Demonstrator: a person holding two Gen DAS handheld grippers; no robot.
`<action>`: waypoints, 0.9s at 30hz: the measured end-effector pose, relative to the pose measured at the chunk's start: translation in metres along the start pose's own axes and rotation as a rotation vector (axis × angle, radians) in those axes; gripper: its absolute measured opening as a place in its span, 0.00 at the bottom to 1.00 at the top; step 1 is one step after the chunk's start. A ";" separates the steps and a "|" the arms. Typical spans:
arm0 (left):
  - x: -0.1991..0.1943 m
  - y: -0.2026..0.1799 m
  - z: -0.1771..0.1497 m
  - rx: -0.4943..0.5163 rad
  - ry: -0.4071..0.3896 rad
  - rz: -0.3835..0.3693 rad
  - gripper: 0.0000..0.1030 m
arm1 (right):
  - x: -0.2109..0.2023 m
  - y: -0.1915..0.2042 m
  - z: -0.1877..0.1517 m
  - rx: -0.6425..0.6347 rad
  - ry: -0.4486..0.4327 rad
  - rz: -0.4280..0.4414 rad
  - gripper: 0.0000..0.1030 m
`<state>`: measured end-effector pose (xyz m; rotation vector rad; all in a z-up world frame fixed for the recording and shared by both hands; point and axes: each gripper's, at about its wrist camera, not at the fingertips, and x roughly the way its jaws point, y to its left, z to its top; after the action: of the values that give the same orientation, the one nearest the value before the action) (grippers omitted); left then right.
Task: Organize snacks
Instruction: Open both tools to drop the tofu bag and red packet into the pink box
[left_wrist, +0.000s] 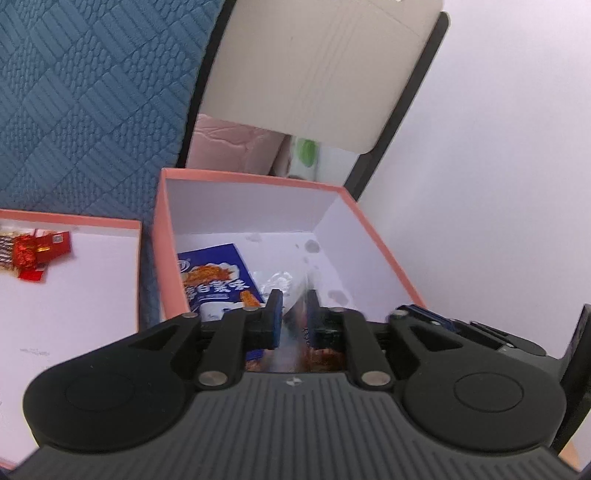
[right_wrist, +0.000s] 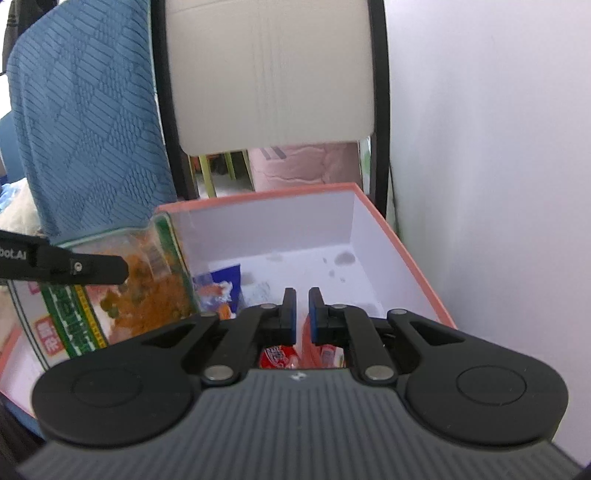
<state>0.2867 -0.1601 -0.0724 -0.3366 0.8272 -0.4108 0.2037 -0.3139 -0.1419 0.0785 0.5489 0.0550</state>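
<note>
Dropping snacks into the pink box; the left gripper stands parted around a clear packet, seemingly released. The right gripper pinches a red packet; next, open over the box.

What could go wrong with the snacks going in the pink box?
The green-edged packet sits loosely in the left hand-held gripper, right by the pink box and its left wall; it may slip and fall outside. The red packet in the right hand-held gripper could land on the blue packet and make a messy pile.
</note>
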 end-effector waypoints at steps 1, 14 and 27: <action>0.000 0.001 0.001 -0.007 0.006 0.010 0.58 | 0.002 -0.001 0.000 0.009 0.006 -0.003 0.11; -0.075 -0.008 0.021 0.068 -0.121 0.064 0.81 | -0.047 0.000 0.022 0.043 -0.092 0.064 0.54; -0.176 -0.027 0.013 0.194 -0.294 0.115 0.98 | -0.139 0.034 0.037 0.019 -0.252 0.103 0.54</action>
<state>0.1834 -0.0980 0.0597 -0.1627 0.5117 -0.3218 0.1036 -0.2928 -0.0358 0.1301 0.2933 0.1387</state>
